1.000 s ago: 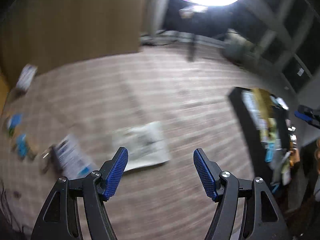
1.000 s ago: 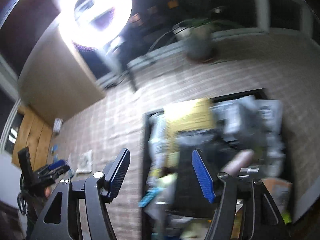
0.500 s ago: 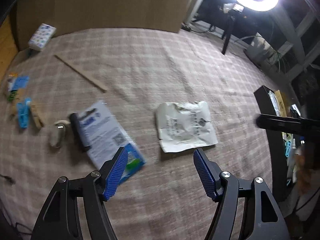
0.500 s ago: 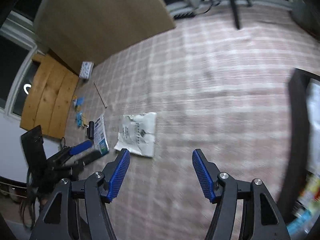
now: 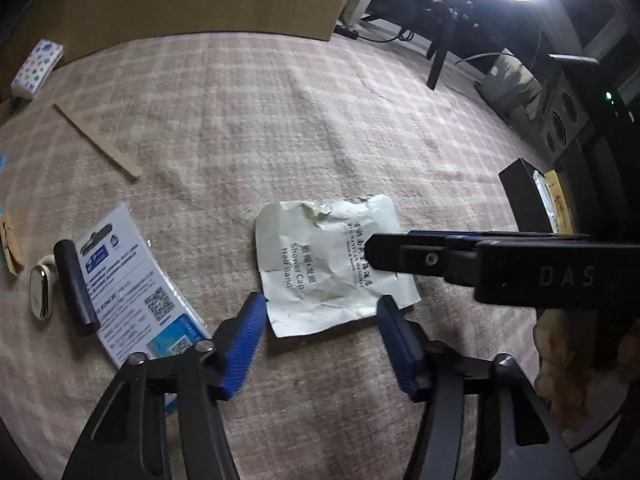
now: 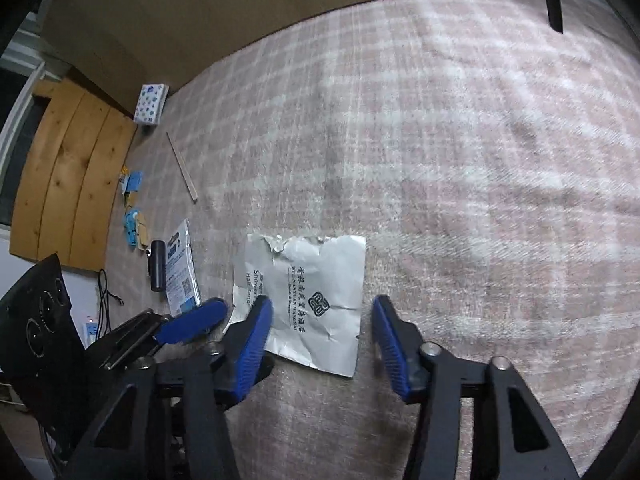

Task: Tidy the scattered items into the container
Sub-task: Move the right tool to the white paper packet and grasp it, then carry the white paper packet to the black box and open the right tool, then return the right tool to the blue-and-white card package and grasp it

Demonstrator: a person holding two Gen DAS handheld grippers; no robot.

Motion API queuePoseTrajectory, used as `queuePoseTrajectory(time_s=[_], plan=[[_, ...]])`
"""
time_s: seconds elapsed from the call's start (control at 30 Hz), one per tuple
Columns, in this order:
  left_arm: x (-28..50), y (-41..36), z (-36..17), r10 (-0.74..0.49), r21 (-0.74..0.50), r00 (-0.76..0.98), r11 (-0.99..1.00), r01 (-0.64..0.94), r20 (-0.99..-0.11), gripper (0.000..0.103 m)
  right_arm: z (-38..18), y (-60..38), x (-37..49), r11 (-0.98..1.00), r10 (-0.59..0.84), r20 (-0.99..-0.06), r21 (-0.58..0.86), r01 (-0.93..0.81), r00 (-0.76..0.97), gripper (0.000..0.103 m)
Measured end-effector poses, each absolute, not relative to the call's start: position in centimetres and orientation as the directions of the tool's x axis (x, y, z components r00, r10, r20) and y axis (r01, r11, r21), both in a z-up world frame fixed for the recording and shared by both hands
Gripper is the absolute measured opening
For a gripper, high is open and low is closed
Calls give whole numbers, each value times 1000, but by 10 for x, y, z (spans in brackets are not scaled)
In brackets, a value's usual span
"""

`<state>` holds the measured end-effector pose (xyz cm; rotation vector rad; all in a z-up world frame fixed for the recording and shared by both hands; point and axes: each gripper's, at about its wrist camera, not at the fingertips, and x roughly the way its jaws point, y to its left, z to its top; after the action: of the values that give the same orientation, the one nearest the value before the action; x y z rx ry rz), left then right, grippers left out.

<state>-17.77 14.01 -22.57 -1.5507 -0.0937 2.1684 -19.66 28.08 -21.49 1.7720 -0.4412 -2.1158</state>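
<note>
A crumpled white shower-cap packet (image 5: 320, 268) (image 6: 312, 292) lies flat on the pink checked rug. My left gripper (image 5: 320, 340) is open, its blue pads just short of the packet's near edge. My right gripper (image 6: 320, 340) is open over the packet's near edge, and in the left wrist view it reaches in from the right above the packet (image 5: 440, 256). A blue-and-white card pack (image 5: 136, 292) (image 6: 182, 272) with a black cylinder (image 5: 76, 288) lies to the left. The black container (image 5: 528, 200) stands at the right edge.
A wooden stick (image 5: 96, 136) (image 6: 182, 168), a patterned small box (image 5: 36, 66) (image 6: 151, 104), a silver clip (image 5: 40, 296) and small blue items (image 6: 132, 184) lie at the rug's left. A cardboard sheet (image 6: 200, 20) stands behind. A tripod leg (image 5: 440, 56) and speaker (image 5: 564, 116) stand far right.
Both grippers have swung from the container side to the white packet and closed in on it. The right gripper now reaches over the packet. Both stay open.
</note>
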Motion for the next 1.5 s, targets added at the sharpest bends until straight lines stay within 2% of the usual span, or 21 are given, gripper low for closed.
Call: queuePoseTrajectory(time_s=[0.07, 0.13, 0.2, 0.27, 0.3, 0.53, 0.77, 0.97, 1.2, 1.47, 1.5], plan=[[-178, 143, -226, 415, -324, -248, -885, -335, -876, 53, -216, 279, -198, -891, -454, -878, 449, 68, -152, 38], [-178, 144, -226, 420, -331, -244, -882, -334, -874, 50, -217, 280, -198, -886, -464, -874, 460, 64, -147, 23], [-178, 145, -225, 421, -334, -244, -883, -329, -873, 46, -218, 284, -197, -873, -487, -861, 484, 54, -146, 14], [-176, 148, -223, 436, -349, -240, -877, -330, -867, 39, -216, 288, -196, -869, -493, -855, 492, 54, -158, 11], [-176, 149, -222, 443, -356, -240, -873, -333, -864, 39, -214, 290, -194, -866, -499, -851, 497, 53, -164, 10], [-169, 172, -201, 465, -354, -258, -855, -379, -847, 39, -195, 316, -179, -841, -532, -818, 540, 27, -220, 7], [-158, 209, -165, 524, -371, -276, -810, -455, -806, 39, -160, 384, -151, -803, -550, -766, 595, -43, -332, 6], [-141, 237, -141, 536, -329, -284, -774, -541, -795, 39, -121, 474, -103, -780, -492, -732, 611, -136, -472, 6], [-132, 257, -137, 543, -324, -268, -755, -570, -795, 39, -93, 581, -29, -736, -362, -721, 610, -293, -591, 6], [-126, 281, -143, 543, -326, -236, -739, -589, -806, 39, -100, 642, 13, -696, -276, -748, 588, -411, -603, 6], [-125, 282, -143, 542, -323, -236, -738, -592, -807, 39, -102, 643, 12, -707, -270, -763, 572, -416, -588, 11]])
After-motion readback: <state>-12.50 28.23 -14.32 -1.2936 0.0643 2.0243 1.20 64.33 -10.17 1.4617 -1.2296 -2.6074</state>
